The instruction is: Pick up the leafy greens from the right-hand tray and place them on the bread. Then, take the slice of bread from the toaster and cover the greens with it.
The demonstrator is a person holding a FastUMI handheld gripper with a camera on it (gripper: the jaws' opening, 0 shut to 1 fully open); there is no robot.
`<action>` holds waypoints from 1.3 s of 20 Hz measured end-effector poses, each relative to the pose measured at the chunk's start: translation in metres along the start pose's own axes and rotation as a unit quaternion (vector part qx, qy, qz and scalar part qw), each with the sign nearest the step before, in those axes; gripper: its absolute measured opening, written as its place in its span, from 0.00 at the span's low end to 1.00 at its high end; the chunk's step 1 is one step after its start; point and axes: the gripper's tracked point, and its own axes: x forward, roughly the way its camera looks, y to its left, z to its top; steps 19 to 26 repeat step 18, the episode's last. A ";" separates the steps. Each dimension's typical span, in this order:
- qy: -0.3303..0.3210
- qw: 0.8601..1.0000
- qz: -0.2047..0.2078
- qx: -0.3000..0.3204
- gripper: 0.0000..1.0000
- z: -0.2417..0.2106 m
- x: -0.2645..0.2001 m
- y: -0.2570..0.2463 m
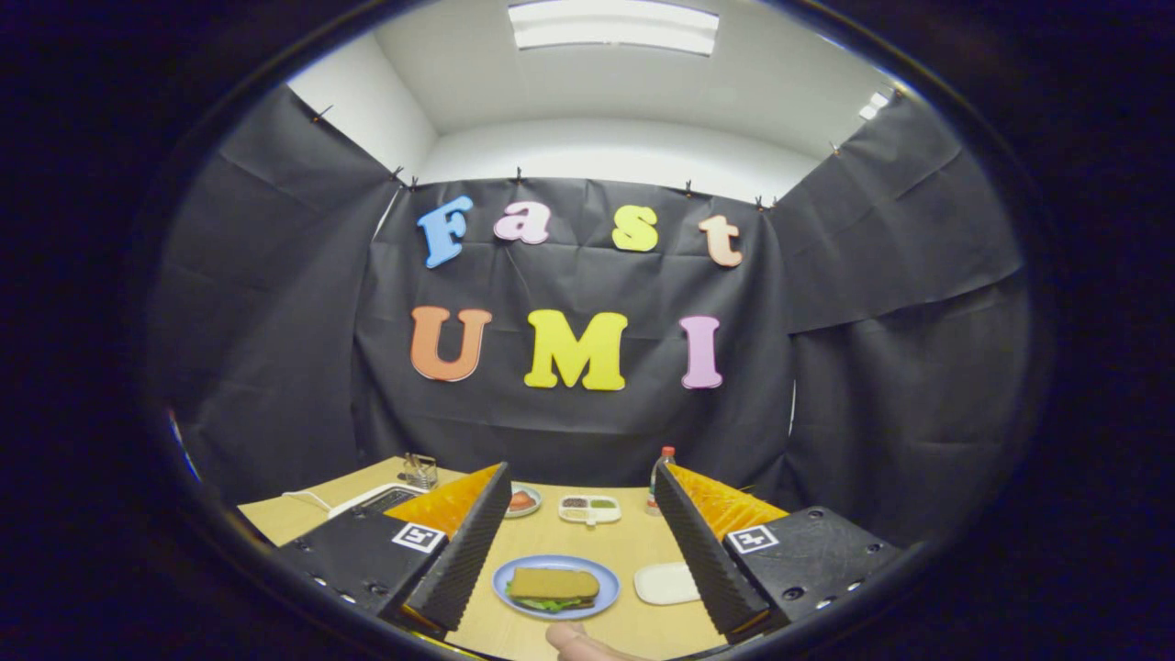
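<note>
So my gripper hangs wide open, holding nothing, above the blue plate where the bread already covers the greens. Only risk I see: dipping down and knocking that top slice off.

No legible labels or numbers.

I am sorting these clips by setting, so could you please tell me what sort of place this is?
Probably a staged recording booth, not a real kitchen: black cloth walls surround a small wooden table holding a plated sandwich. The gripper hangs open above it.
</note>
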 end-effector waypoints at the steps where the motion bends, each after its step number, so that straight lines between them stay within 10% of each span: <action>1: 0.001 1.000 0.001 0.000 0.95 -0.002 0.002 0.000; 26: -0.002 1.000 -0.012 0.016 0.95 -0.007 0.001 -0.014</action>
